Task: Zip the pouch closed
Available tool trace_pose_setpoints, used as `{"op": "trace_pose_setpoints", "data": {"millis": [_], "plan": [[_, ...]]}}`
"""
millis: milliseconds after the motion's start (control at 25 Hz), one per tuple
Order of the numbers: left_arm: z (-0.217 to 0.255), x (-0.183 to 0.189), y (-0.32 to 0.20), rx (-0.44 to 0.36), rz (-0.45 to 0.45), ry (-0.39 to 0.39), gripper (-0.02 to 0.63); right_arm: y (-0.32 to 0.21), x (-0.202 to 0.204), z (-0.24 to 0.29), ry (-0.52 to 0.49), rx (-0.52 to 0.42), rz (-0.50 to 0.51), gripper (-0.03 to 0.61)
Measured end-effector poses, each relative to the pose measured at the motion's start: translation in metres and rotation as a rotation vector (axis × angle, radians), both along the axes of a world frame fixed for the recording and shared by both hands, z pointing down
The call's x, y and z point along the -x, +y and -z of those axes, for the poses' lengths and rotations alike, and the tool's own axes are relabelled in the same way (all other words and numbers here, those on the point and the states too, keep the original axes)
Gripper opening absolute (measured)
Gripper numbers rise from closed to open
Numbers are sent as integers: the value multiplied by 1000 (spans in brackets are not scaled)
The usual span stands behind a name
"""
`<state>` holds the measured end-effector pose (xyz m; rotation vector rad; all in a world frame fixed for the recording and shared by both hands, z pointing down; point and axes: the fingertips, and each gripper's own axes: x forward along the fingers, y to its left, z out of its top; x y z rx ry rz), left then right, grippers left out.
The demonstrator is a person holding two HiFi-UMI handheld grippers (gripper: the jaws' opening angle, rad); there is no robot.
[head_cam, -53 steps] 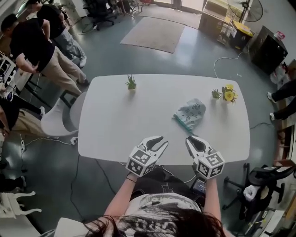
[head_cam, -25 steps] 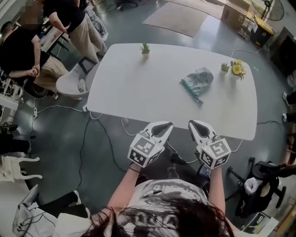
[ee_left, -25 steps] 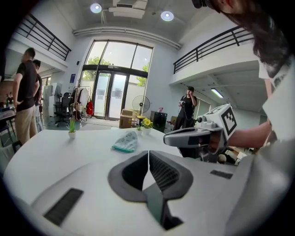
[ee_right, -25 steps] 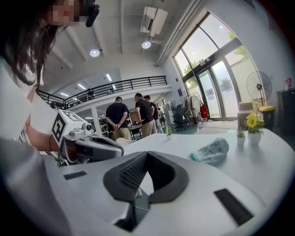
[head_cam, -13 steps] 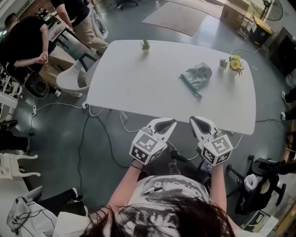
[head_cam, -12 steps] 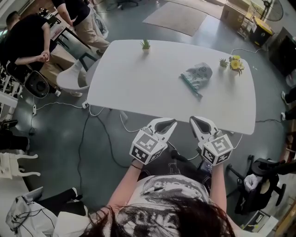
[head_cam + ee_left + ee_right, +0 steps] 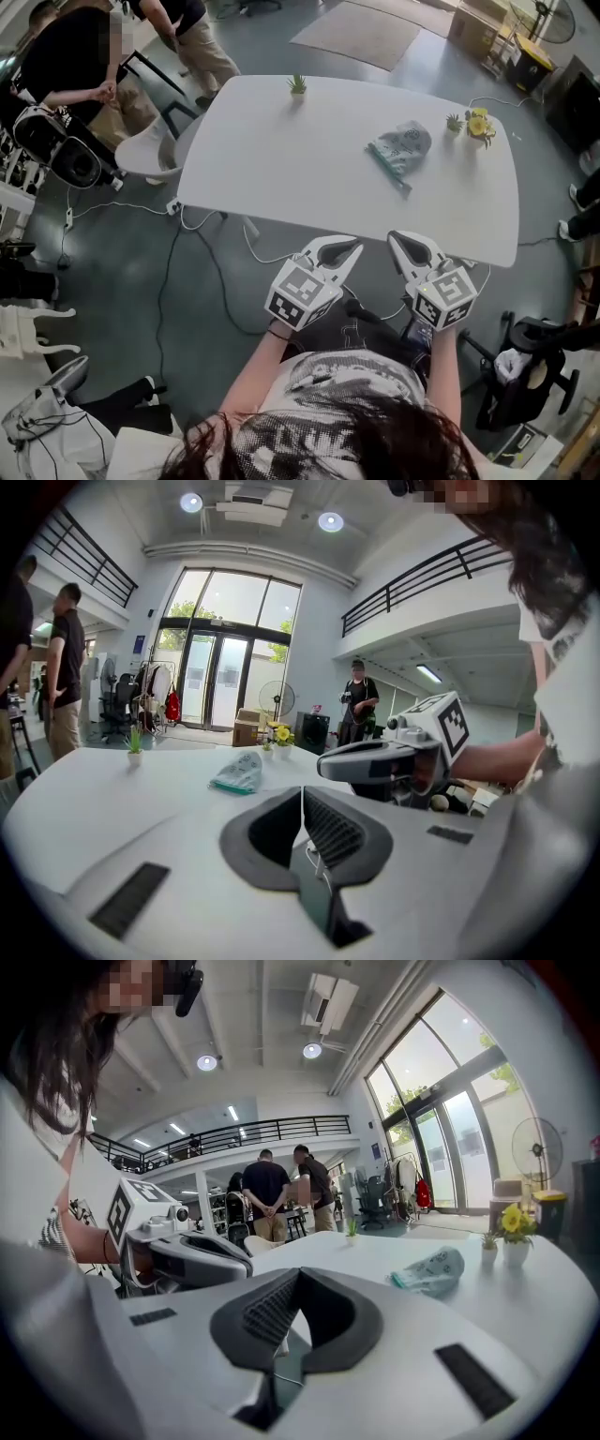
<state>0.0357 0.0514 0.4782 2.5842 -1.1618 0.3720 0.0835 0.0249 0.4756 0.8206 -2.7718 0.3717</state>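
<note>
Change: the left tool [image 7: 339,247] and right tool [image 7: 405,240], earlier over the near rim of the worktop [image 7: 281,169] and near the pouch [image 7: 403,144], now hang just off that rim and well apart from the pouch.
Left tool: jaws together, nothing between them, on the near-left of the pouch.
Right tool: jaws together and empty, straight on the near side of the pouch.
Pouch: lies flat on the worktop, untouched. I cannot tell how far its zip is open.
Make: soft, crumpled pale cloth with a faint print, and a teal zip strip [image 7: 387,172] along its near-left edge. The worktop is smooth, white and round-cornered.
Neighbours: a yellow flower pot [image 7: 482,126] stands near the pouch's far-right.
Risk: pulled by one tool alone, the limp pouch would likely slide or bunch on the slick surface. A wide reach could tip the pot.
</note>
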Motion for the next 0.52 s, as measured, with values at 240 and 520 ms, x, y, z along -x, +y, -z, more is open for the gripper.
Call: {"op": "trace_pose_setpoints", "data": {"millis": [240, 520], "plan": [[-1, 0, 4, 2, 3, -4, 17, 0, -7, 1, 0, 2, -7, -3], [-1, -4, 6, 9, -6, -5, 17, 0, -12, 1, -2, 13, -11, -3]]}}
